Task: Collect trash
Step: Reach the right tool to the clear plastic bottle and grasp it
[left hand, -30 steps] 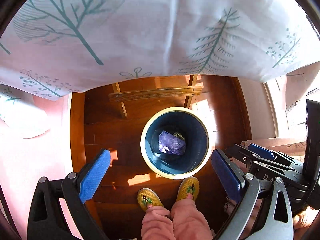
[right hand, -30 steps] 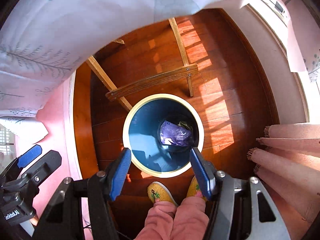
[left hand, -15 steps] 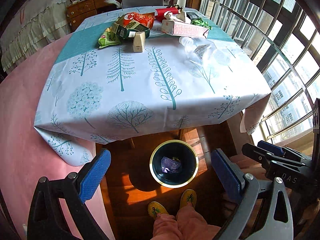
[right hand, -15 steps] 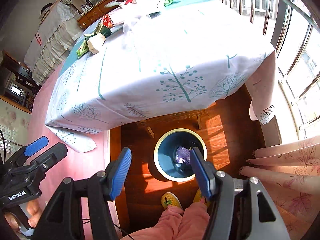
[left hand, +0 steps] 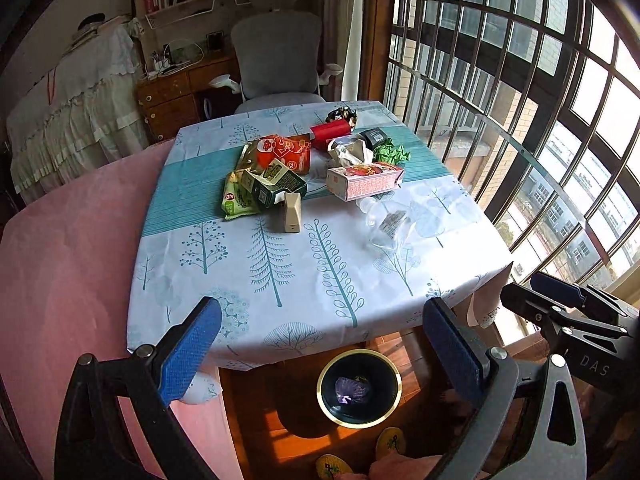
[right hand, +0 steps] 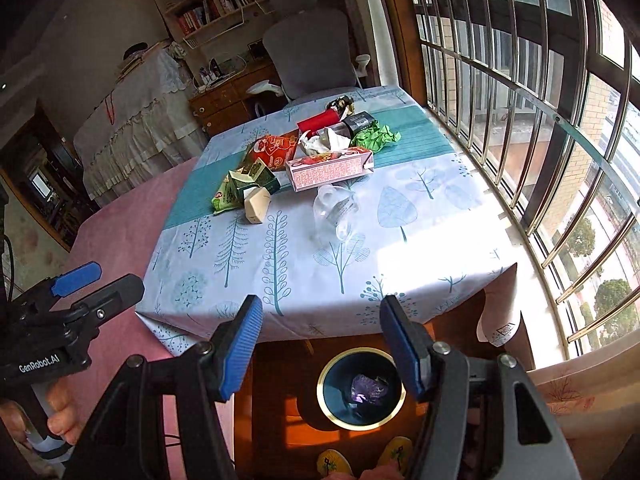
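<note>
Trash lies in a loose heap on the far half of the tabletop [left hand: 280,280], which wears a pale cloth printed with teal trees and crossed by a teal band. In the heap are a green snack bag [left hand: 236,200], a dark green carton [left hand: 276,186] torn open, a small beige carton [left hand: 292,212] just in front of it, an orange-red foil bag [left hand: 286,152], a long pink-and-red carton [left hand: 364,181] lying on its side, a red roll [left hand: 330,132], crumpled white paper [left hand: 348,152], a crumpled green wrapper [left hand: 392,154] and a dark packet [left hand: 374,136]. A clear plastic bottle [left hand: 386,226] lies on its side nearer the front, apart from the pile. On the wooden floor below the near edge of the tabletop stands a round dark bin [left hand: 359,420] with a pale rim, and a purple wrapper [left hand: 352,389] sits at its bottom. The left tongs [left hand: 320,354] are spread wide with nothing between the blue pads. The right tongs [right hand: 322,346] are likewise spread and empty, framing the bin from above. The person's yellow slippers [right hand: 334,463] show at the bottom edge, just beside the bin. A grey office chair [left hand: 278,64] stands beyond the far end of the tabletop, and a barred window [left hand: 520,120] runs along the right side.
</note>
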